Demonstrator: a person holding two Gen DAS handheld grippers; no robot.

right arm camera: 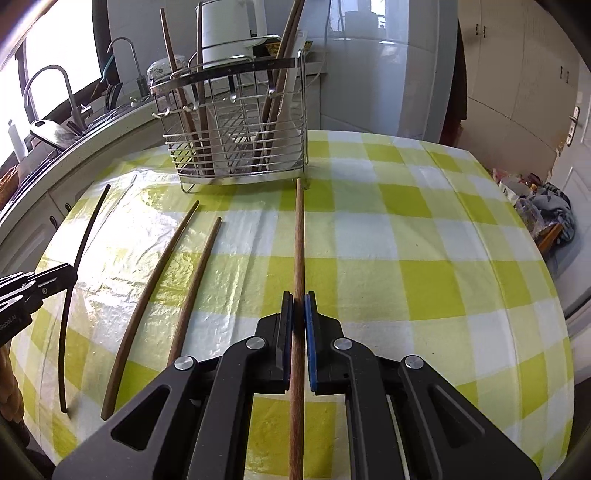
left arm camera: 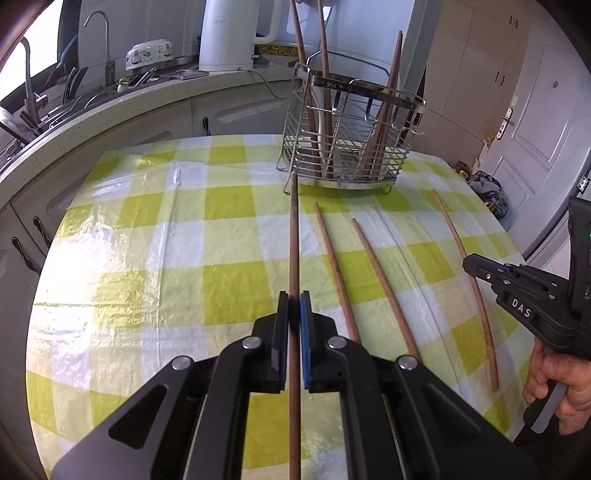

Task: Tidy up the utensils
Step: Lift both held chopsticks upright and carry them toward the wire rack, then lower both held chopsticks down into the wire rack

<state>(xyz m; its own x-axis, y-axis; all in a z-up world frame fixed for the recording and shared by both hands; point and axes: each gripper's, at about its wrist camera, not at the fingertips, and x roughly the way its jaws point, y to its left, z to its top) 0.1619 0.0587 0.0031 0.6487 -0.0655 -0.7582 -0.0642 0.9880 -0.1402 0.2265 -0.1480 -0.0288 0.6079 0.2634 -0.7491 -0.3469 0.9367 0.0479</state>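
My left gripper (left arm camera: pixel 294 295) is shut on a long wooden chopstick (left arm camera: pixel 293 229), which points toward the wire utensil basket (left arm camera: pixel 351 147) at the far side of the table. My right gripper (right arm camera: pixel 298 295) is likewise shut on another wooden chopstick (right arm camera: pixel 300 229), held just above the cloth. Two loose chopsticks (left arm camera: pixel 334 266) (left arm camera: pixel 384 284) lie on the checked tablecloth between the held ones. The basket (right arm camera: pixel 236 147) holds several upright chopsticks and a white utensil. In the left wrist view the right gripper (left arm camera: pixel 467 264) appears at the right edge, with a hand under it.
A yellow-green checked cloth (left arm camera: pixel 147 258) covers the round table. Behind it runs a counter with a white kettle (left arm camera: pixel 236 33), a patterned bowl (left arm camera: pixel 149 53) and a sink faucet (left arm camera: pixel 29 81). A white door (left arm camera: pixel 535 147) and a bundle on the floor (right arm camera: pixel 546 210) lie to the right.
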